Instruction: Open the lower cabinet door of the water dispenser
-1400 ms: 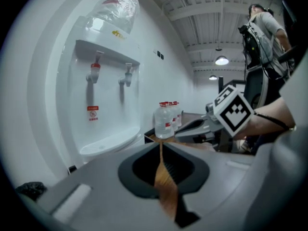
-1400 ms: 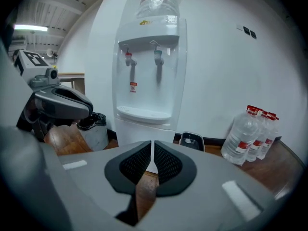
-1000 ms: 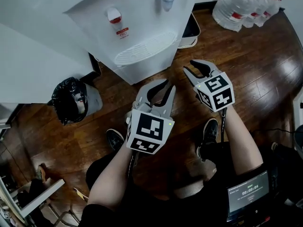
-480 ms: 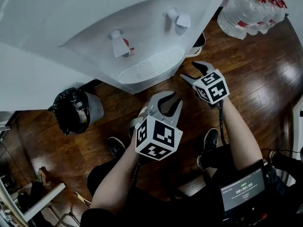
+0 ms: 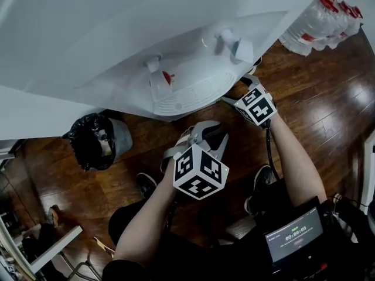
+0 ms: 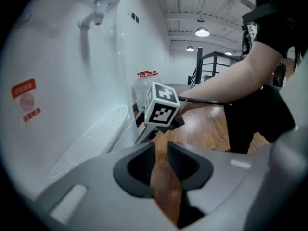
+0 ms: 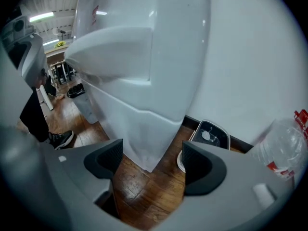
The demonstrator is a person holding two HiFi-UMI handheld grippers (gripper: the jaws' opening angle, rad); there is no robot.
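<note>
— Where did the water dispenser (image 5: 176,51) stand?
— On the wooden floor (image 5: 328,116), right under the head camera, white, with its drip tray (image 5: 187,92) towards the person. Its lower cabinet door (image 7: 127,126) showed in the right gripper view, below the tray ledge, and looked flush with the body.
— And the right tongs (image 5: 239,91)?
— Beside the tray's right end, pointing down. Their jaws were opening and already wide. Nothing sat between them; the cabinet's bottom corner and the floor lay beyond the gap.
— The left tongs (image 5: 206,134)?
— Nearer the person, over the floor in front of the dispenser. Their jaws had only a narrow gap, with just floorboards showing through it.
— Anything else around?
— A bin with a black bag (image 5: 94,139) to the left, and water bottles (image 5: 322,19) at the far right.
</note>
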